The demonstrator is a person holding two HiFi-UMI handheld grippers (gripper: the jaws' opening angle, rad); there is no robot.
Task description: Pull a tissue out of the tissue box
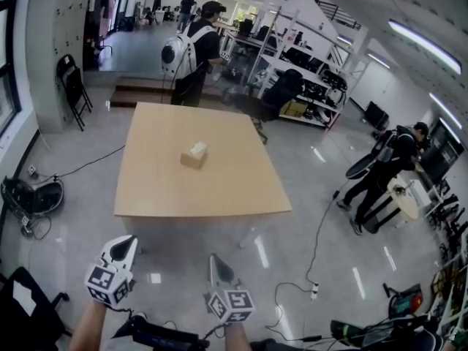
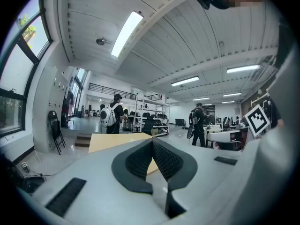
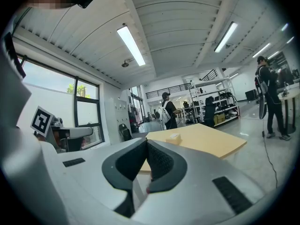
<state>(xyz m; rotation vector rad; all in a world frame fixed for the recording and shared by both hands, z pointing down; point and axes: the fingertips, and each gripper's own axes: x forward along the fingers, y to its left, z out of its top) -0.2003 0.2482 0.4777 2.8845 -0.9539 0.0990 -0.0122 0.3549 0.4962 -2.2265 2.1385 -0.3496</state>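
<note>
Black ribbed fingers [image 2: 138,162] of the left gripper [image 2: 152,143] are pressed together, tip to tip, with nothing between them. The right gripper [image 3: 146,142] is the same: its dark fingers [image 3: 161,163] are closed and empty. In the head view both grippers are held low and close to the person's body, above a glossy grey floor [image 1: 292,254].

Beyond them stands a pale wooden surface [image 1: 168,189]. Near its middle sits the tissue box [image 1: 194,154], small and tan, with a paler tuft on top that looks like the tissue. The box is well apart from both grippers, with a stretch of floor and the near edge of the surface between them. The right gripper view shows the box far off, just above its fingertips. In the left gripper view no box can be made out.

The task appears barely begun. The tissue sits in the box, untouched. What remains, by this reading, is nearly all of it: reaching the surface, opening one gripper, pinching the tuft and drawing it out, perhaps with the other gripper steadying the box.

Two people wearing backpack rigs [image 1: 194,57] stand farther off, near shelving.
</note>
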